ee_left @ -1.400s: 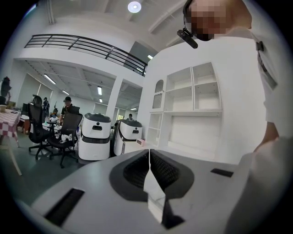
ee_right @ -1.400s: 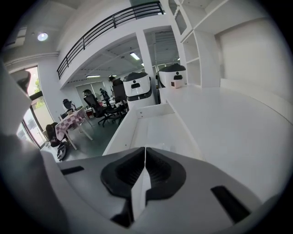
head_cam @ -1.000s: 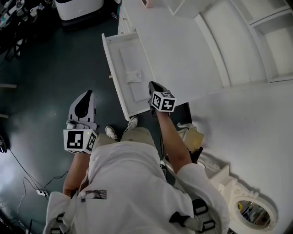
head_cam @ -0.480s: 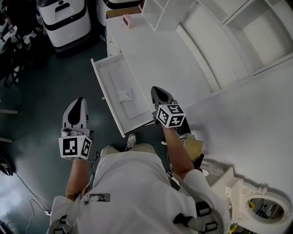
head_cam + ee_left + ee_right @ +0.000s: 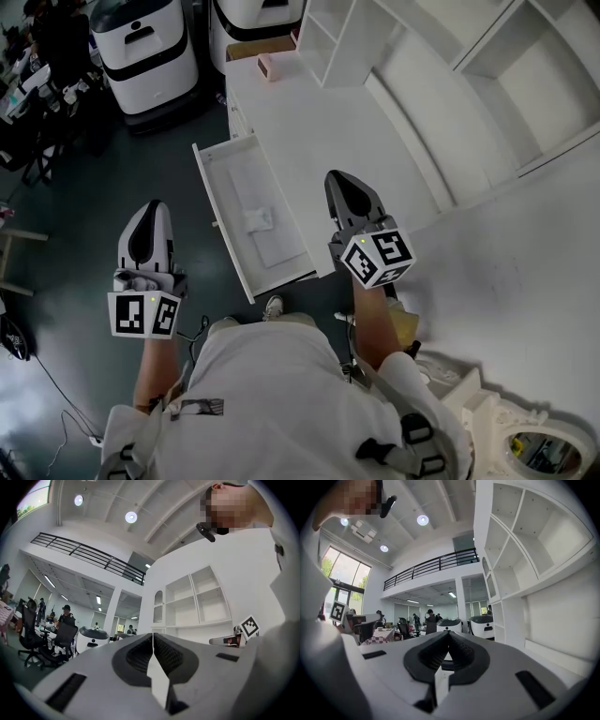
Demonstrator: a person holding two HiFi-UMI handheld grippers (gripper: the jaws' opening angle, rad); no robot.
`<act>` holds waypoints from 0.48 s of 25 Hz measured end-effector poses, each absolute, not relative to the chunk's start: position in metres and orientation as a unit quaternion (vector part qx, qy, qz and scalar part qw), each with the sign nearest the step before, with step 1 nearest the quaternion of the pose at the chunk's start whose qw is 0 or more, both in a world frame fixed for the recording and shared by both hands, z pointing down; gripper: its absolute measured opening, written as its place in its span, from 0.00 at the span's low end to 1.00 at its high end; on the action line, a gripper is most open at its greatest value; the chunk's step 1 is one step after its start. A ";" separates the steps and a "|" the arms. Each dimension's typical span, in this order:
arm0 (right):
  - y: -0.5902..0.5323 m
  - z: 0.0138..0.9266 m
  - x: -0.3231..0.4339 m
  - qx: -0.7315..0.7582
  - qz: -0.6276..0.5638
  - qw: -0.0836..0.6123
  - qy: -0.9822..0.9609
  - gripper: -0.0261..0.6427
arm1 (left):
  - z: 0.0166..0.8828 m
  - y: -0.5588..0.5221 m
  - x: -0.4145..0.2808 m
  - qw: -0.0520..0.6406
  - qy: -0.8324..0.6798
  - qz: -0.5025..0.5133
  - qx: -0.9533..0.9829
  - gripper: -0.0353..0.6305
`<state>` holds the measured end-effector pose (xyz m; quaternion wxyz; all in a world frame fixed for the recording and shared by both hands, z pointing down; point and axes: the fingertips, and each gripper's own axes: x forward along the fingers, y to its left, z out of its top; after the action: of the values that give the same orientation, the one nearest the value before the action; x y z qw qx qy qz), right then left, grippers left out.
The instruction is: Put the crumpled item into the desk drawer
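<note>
Looking down, the head view shows the crumpled item [image 5: 260,219] lying in the open drawer [image 5: 217,202] of the white desk [image 5: 319,122], the left claw [image 5: 153,208] over the floor [image 5: 112,169], the right claw [image 5: 339,180] over the desk edge. Left gripper view: jaws pressed together, empty. Right gripper view: jaws likewise together, empty.

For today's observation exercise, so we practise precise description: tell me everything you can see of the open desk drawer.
The drawer is white, shallow and rectangular, with low walls and a small knob on its front. It looks like painted board. It stands pulled well out of the white desk, over the dark floor. A flat pale sheet lies along its bottom, and a small white crumpled item rests on that, near the middle. Nothing else touches it.
</note>
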<state>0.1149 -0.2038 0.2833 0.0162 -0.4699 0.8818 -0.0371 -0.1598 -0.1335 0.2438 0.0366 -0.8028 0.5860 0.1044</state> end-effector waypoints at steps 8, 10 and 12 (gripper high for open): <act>-0.192 0.246 0.144 -0.484 0.010 0.037 0.874 0.05 | 0.221 -0.127 -0.166 0.058 0.598 0.104 -0.793 0.09; -0.186 0.249 0.149 -0.484 0.000 0.041 0.874 0.05 | 0.220 -0.123 -0.169 0.059 0.606 0.105 -0.787 0.09; -0.181 0.251 0.154 -0.482 -0.017 0.053 0.874 0.05 | 0.218 -0.119 -0.172 0.065 0.614 0.107 -0.779 0.09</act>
<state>0.1540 -0.1811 0.2512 0.0530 -0.4819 0.8745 -0.0167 -0.1722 -0.1188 0.2180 0.0648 -0.7792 0.6142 0.1069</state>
